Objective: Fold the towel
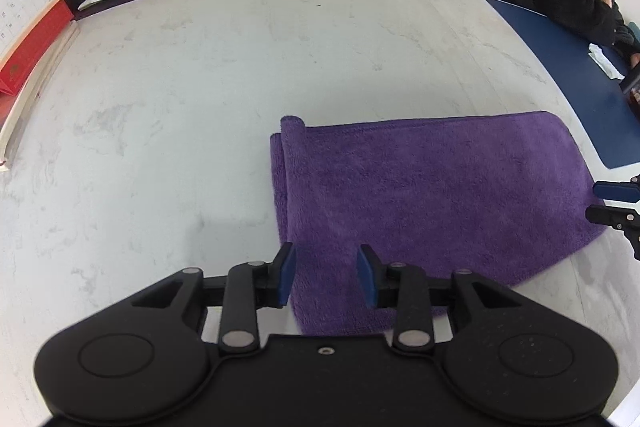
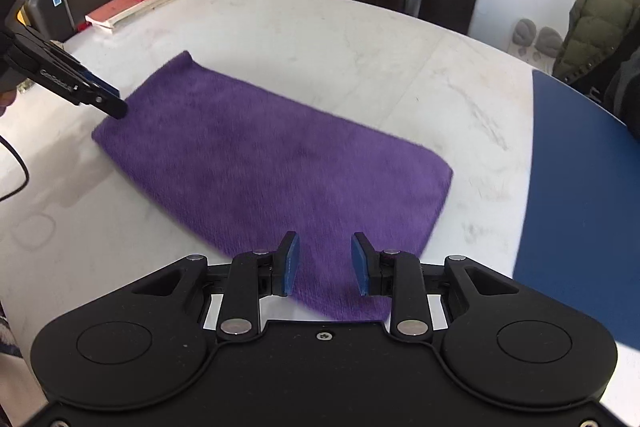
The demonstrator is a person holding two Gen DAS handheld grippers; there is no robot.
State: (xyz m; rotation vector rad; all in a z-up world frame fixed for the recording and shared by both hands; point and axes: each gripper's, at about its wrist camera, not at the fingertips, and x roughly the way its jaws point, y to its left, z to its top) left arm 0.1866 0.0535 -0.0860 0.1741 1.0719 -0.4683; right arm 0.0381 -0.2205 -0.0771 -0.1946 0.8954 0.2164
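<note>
We see a fuzzy purple towel (image 1: pixel 432 203) lying folded on the pale table (image 1: pixel 200 107). Our left gripper (image 1: pixel 327 277) and right gripper (image 2: pixel 325 264) hover part-open, empty; its near edge is hidden.

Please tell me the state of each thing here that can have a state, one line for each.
purple towel: folded, lying flat on the white table.
left gripper: jaws open, holding nothing, above the towel's edge.
right gripper: jaws open, holding nothing, above the towel's end.
</note>
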